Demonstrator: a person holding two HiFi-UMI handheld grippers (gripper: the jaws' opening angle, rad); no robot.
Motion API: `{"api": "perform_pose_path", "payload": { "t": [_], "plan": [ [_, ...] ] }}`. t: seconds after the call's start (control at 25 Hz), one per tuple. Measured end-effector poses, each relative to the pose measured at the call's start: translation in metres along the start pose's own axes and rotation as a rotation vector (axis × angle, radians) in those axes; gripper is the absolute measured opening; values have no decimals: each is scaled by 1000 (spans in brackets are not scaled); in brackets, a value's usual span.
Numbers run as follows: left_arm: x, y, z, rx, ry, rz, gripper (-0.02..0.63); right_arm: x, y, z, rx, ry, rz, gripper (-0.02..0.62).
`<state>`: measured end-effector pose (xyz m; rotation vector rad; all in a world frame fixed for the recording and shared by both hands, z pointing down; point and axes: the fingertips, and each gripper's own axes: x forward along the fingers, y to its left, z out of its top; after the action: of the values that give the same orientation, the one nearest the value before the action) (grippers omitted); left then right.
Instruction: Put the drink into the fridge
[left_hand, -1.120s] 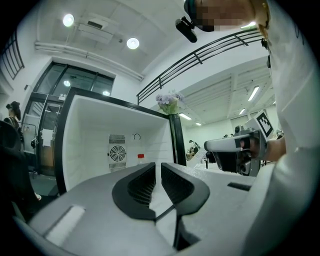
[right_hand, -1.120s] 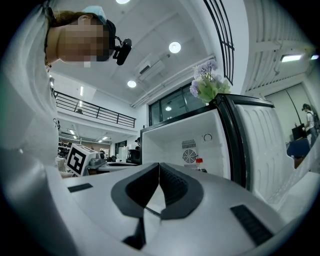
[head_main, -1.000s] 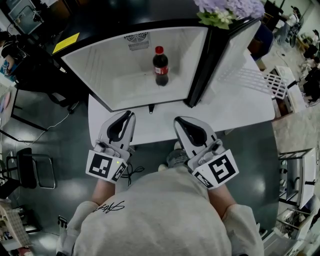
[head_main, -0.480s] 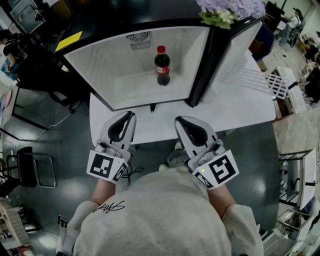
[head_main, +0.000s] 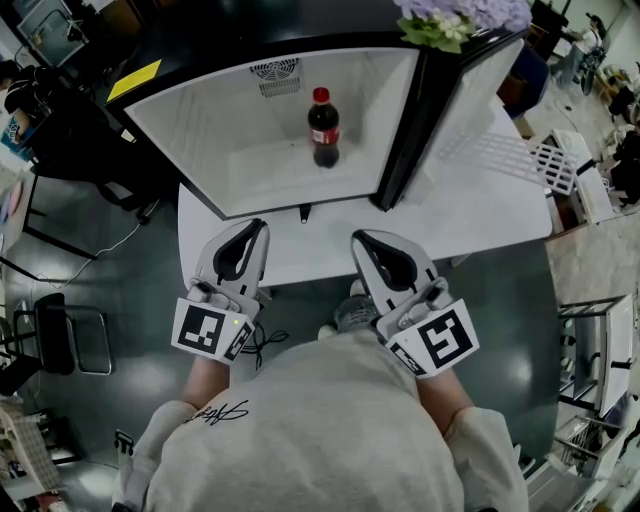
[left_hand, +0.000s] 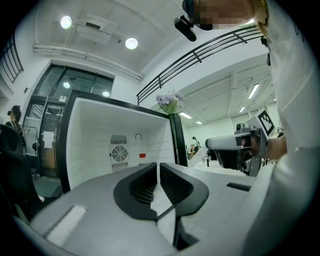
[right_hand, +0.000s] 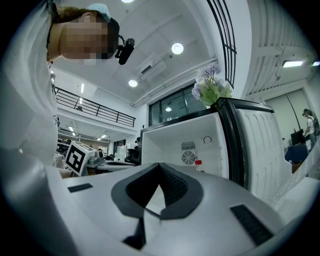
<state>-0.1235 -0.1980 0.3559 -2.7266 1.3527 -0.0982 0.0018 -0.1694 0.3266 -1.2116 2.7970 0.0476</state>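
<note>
Okay, left gripper (head_main: 259, 226): jaws closed, pads together with only a hairline slit at the tips, nothing between them, holding nothing. In the head view its tips sit over the near edge of the white table (head_main: 480, 215); whether they touch it is unclear. Its marker cube (head_main: 210, 330) is at the 6 o'clock end, close to the person's grey sweatshirt (head_main: 310, 430).

Right gripper (head_main: 361, 238): jaws also closed, tips meeting, empty. It lies parallel to the left one, at its 3 o'clock, apart from it, and also points toward 12 o'clock over the table's near edge.

Drink bottle (head_main: 322, 128): dark cola, red cap, red label, standing upright inside the fridge (head_main: 200, 130) on the white floor, roughly mid-compartment, toward the back wall. It is at 12 o'clock from both grippers, well apart from them, and touched by neither. The vent grille (head_main: 275, 80) on the back wall is at the bottle's 11 o'clock.

Fridge door (head_main: 470, 110) is swung open at the 3 o'clock side, with its wire rack showing. Purple flowers (head_main: 455, 20) sit on top of the fridge at 1 o'clock from the bottle.

In the left gripper view only the bottle's red cap shows above the closed jaws. In the right gripper view the cap sits at 2 o'clock from the jaw tips.
</note>
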Motion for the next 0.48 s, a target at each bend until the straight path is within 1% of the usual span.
{"api": "perform_pose_path", "payload": {
  "t": [0.12,0.28,0.48],
  "plan": [
    [0,1,2,-4,-1,-2,21,0,1,3,-15,-6,1,11],
    [-1,3,7,-43,-18,-5,21,2,1,3,-17,-5,3,11],
    [0,3,14,-38,-34,-4,20,3,-1,3,-17,-8,-1,11]
  ]
}}
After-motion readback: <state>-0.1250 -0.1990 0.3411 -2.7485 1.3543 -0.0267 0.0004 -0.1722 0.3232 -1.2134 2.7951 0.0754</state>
